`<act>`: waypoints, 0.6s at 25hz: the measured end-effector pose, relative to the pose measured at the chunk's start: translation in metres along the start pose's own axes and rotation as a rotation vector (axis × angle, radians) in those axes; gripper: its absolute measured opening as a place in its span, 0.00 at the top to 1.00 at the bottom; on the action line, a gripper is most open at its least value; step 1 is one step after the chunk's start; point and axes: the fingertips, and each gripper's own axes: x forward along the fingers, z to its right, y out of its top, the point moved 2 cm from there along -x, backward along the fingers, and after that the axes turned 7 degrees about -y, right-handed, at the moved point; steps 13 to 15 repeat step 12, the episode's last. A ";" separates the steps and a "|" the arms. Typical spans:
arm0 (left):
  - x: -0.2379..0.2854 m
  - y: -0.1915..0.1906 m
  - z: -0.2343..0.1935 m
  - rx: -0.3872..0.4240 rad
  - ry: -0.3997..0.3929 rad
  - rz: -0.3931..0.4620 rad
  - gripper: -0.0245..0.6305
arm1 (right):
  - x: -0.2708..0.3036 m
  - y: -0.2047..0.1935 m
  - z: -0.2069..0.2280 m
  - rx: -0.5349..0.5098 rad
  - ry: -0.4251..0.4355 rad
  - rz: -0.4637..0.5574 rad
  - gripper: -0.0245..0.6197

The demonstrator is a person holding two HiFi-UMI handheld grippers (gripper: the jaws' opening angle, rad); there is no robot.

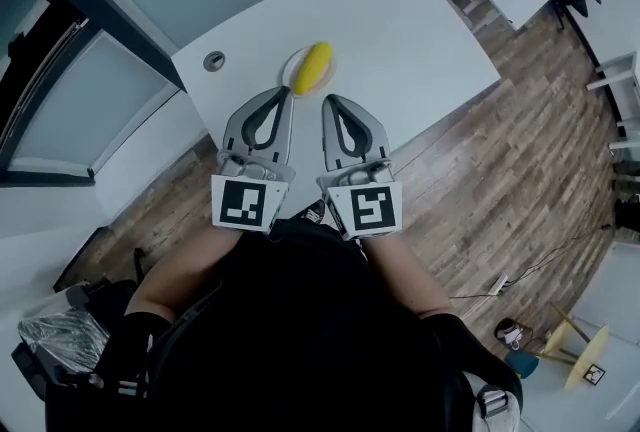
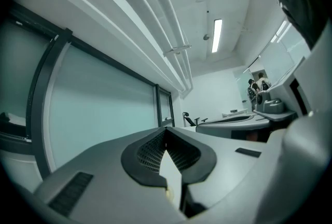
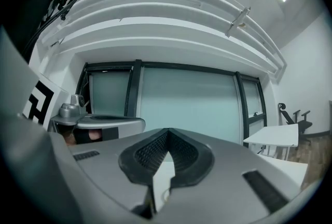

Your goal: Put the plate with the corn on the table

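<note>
Okay, the plate (image 1: 291,72) with the corn (image 1: 312,67) sits on the white table (image 1: 420,40), so I'd call the placing done. My left gripper (image 1: 286,96) is pinched together on nothing, and my right gripper (image 1: 329,102) is the same, so both are empty. My worry now is the left tip: it's just beside the plate's rim, and a careless pull could clip it, skid the plate and roll that loose cob off.

**Plate mostly covered**

The corn (image 1: 312,67) covers most of the plate (image 1: 289,70), only a rim showing. Both hands are hidden behind the marker cubes (image 1: 245,202). Figures (image 2: 255,84) far across the room are too small to tell apart
</note>
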 end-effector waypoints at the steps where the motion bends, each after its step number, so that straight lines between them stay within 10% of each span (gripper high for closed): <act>1: -0.001 0.000 0.001 -0.006 -0.010 0.002 0.96 | -0.001 0.001 -0.001 0.001 0.001 0.008 0.96; 15: -0.004 -0.011 -0.002 0.023 0.014 0.007 0.96 | -0.004 -0.010 -0.004 0.007 -0.018 -0.009 0.96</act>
